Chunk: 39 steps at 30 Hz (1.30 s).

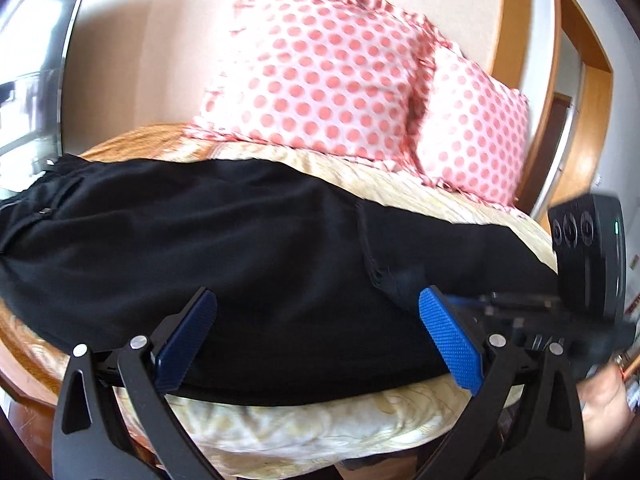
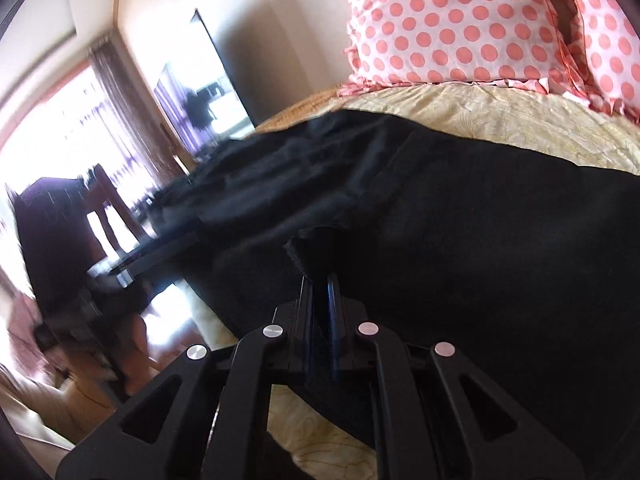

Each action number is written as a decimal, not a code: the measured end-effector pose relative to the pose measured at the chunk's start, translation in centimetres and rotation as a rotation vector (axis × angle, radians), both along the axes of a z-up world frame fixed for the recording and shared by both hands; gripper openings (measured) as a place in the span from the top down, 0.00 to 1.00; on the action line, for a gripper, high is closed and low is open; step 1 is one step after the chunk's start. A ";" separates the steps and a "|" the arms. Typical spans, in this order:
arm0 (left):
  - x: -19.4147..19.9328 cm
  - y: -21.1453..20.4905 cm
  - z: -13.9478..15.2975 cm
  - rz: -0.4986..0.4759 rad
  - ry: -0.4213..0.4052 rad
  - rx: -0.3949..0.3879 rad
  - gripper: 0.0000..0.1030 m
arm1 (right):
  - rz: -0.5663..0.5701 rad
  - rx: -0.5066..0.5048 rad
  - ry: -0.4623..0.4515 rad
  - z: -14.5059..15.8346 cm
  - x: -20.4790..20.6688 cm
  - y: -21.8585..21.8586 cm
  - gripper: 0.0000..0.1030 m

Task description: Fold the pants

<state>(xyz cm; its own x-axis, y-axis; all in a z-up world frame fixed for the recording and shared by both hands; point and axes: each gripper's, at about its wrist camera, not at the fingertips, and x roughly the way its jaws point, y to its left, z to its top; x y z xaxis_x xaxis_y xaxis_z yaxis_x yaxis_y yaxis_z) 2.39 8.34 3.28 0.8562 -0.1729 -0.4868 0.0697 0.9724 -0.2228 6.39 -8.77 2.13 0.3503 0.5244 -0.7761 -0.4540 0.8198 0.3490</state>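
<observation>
The left wrist camera sits low at the bed's near edge, looking across the cream patterned bedspread (image 1: 420, 196) toward the wall, close above the black cloth pants (image 1: 240, 240). The right wrist camera looks steeply down, tilted, very near the same pants (image 2: 460, 220), with a bright window (image 2: 48, 120) at its left. Both views share the pants, bedspread and pink polka-dot frilled pillows (image 1: 320, 68) (image 2: 448, 20).
</observation>
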 end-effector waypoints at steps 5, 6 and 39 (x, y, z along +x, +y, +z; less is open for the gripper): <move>-0.7 0.8 0.7 0.035 -0.021 0.004 0.02 | 0.063 -0.075 -0.053 0.7 -1.4 1.5 0.68; -1.0 1.1 1.0 0.046 -0.030 0.006 0.02 | 0.085 -0.062 -0.035 0.9 -1.6 1.8 0.56; 5.6 -7.4 -1.0 -0.243 0.187 -0.020 0.02 | -0.317 -0.725 -0.361 3.3 -6.1 -12.1 0.55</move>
<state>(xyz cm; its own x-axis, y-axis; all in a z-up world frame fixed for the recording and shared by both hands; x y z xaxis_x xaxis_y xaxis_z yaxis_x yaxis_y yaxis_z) 7.99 0.95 2.23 0.6847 -0.3726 -0.6264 0.2555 0.9276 -0.2725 0.26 -20.89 5.39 0.6850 -0.2206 -0.6943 -0.1485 0.8908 -0.4295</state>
